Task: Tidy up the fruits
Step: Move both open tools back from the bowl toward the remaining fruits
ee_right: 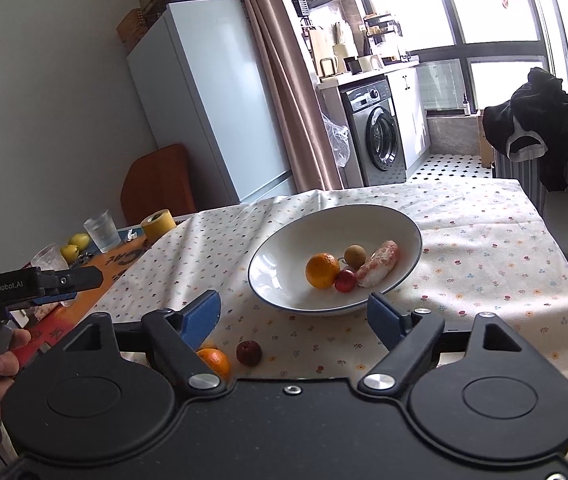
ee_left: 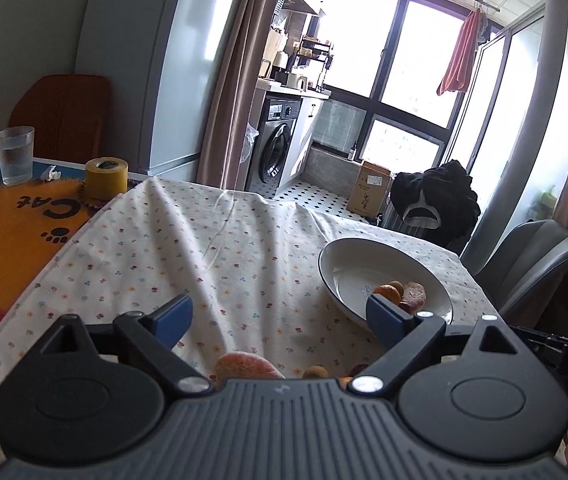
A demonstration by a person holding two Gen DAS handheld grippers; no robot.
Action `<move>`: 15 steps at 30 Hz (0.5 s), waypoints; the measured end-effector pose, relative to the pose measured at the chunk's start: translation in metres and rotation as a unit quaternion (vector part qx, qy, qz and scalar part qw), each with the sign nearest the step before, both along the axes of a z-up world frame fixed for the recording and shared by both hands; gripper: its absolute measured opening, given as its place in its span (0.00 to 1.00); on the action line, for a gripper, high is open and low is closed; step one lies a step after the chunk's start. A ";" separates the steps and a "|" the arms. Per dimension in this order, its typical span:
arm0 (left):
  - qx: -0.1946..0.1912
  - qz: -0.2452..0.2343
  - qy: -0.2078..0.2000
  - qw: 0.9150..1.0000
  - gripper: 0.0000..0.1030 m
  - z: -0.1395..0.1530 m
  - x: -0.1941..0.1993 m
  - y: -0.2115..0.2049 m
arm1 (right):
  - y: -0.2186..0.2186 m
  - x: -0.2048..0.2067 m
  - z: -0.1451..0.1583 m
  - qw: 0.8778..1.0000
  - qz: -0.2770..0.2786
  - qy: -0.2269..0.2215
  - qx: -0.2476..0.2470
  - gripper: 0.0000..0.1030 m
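Fruits are lying partly sorted. The bowl (ee_right: 335, 256) is sitting on the floral cloth (ee_right: 463, 248) and already holding four pieces: an orange (ee_right: 322, 270), a pink-and-white fruit (ee_right: 377, 268), a small brown fruit (ee_right: 355, 256) and a small red fruit (ee_right: 345, 281), all clustered toward its right side. Left to move, as far as the pictures show, are a second orange (ee_right: 215, 361) and a dark red fruit (ee_right: 249, 353), both loose on the cloth just in front of the bowl. The left wrist view is also showing a pale orange-pink fruit (ee_left: 248, 365) and a small brown one (ee_left: 315, 372) close under that gripper, so by my judgement the job is sitting somewhere near halfway.

The right gripper (ee_right: 293, 314) is hovering over the loose fruit with its fingers spread wide and holding nothing. The left gripper (ee_left: 280, 316) is hanging over the cloth left of the bowl, fingers likewise apart and empty.

The surface is carrying, beyond the cloth, an orange mat (ee_left: 24, 216), a glass (ee_left: 14, 155), a tape roll (ee_left: 106, 178) and yellow pears (ee_right: 76, 245) at the far left. Behind it a fridge (ee_right: 204, 96), a curtain (ee_right: 287, 80), a washing machine (ee_right: 375, 132) and bright windows are filling the room.
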State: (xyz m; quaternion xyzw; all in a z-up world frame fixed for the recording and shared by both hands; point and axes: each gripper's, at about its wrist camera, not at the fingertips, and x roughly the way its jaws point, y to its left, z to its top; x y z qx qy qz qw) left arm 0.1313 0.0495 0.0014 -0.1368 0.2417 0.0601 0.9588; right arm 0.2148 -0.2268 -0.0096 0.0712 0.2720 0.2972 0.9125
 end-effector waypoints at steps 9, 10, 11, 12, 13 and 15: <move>0.005 0.008 0.001 1.000 0.90 0.004 -0.023 0.010 | -0.008 -0.015 0.006 1.000 -0.007 -0.005 -0.005 0.83; 0.003 0.010 0.002 1.000 0.90 0.004 -0.024 0.012 | -0.008 -0.016 0.006 1.000 -0.008 -0.004 -0.004 0.83; 0.002 0.011 0.003 1.000 0.90 0.003 -0.026 0.014 | -0.008 -0.017 0.006 1.000 -0.009 -0.004 -0.005 0.83; 0.001 0.011 0.004 1.000 0.90 0.003 -0.028 0.015 | -0.008 -0.017 0.006 1.000 -0.009 -0.004 -0.006 0.83; 0.001 0.011 0.005 1.000 0.90 0.003 -0.030 0.015 | -0.008 -0.018 0.007 1.000 -0.009 -0.004 -0.007 0.84; 0.006 0.007 0.009 1.000 0.90 0.003 -0.034 0.017 | -0.008 -0.020 0.007 1.000 -0.006 -0.004 -0.009 0.85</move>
